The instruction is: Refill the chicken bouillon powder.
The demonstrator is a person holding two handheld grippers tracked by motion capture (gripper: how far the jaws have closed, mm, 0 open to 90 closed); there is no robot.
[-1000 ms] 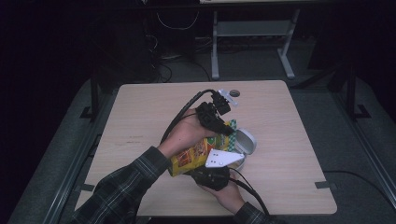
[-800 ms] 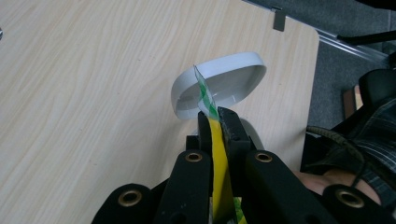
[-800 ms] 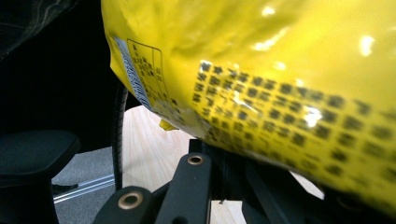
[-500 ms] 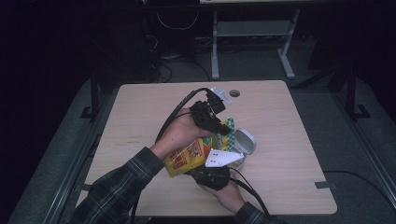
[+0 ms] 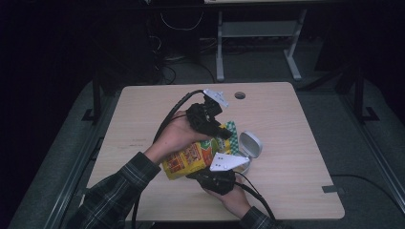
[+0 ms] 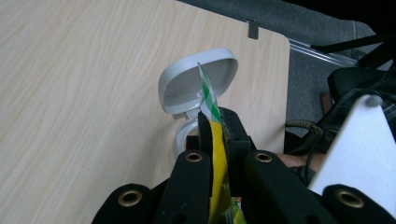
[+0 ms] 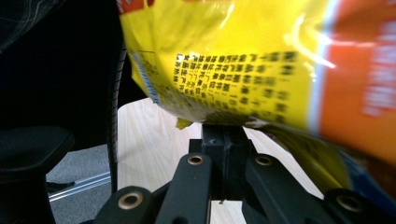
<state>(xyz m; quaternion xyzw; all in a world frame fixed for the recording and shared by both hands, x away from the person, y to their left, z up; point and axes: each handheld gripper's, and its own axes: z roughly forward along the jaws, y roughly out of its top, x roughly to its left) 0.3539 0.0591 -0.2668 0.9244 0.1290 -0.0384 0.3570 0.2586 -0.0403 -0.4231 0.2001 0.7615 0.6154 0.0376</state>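
Observation:
A yellow and orange snack bag (image 5: 188, 160) is held tilted above the table between both grippers. My left gripper (image 5: 223, 133) is shut on the bag's upper end, where a green-and-white checked edge (image 6: 208, 95) sticks out past the jaws. My right gripper (image 5: 216, 175) is shut on the bag's lower edge (image 7: 219, 122), with the printed yellow side (image 7: 243, 60) looming above the jaws. A white round container (image 5: 249, 147) with its flip lid (image 6: 187, 84) standing open sits on the table just right of the bag.
The light wooden table (image 5: 296, 143) has a cable hole (image 5: 239, 95) near its far edge. Grey floor (image 5: 363, 143) surrounds the table, with a desk frame (image 5: 258, 38) behind. Cables (image 5: 167, 119) trail from both grippers.
The left hand and the bag have shifted slightly left and toward the person. The right gripper has stayed under the bag's lower end.

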